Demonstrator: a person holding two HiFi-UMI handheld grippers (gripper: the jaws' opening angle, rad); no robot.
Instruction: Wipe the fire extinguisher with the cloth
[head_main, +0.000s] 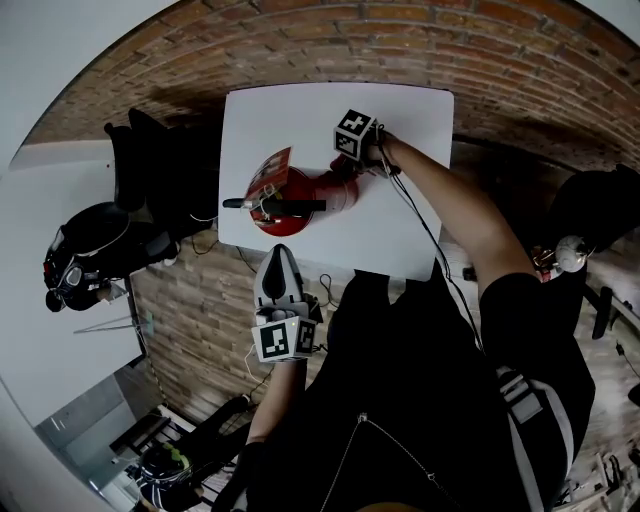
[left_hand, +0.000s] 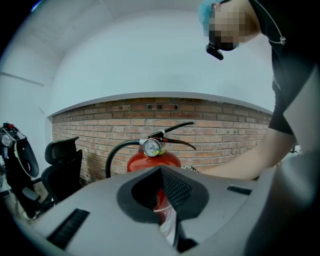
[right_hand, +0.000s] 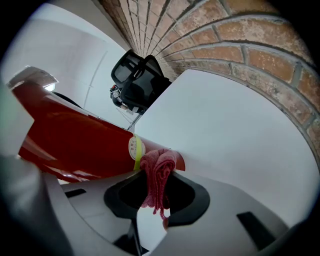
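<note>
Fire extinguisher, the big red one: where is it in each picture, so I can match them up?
Head view: the fire extinguisher stands in the middle, on the white table, seen from above.
Left gripper view: in the middle, with its round dial facing the camera.
Right gripper view: at the left, a slanting red body, next to the cloth.
Shared landmark: the brick wall shows in all three.

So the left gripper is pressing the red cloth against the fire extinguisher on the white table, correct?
Wrong side: it is the right gripper pressing the red cloth against the fire extinguisher on the white table, as the right gripper view shows.
</note>
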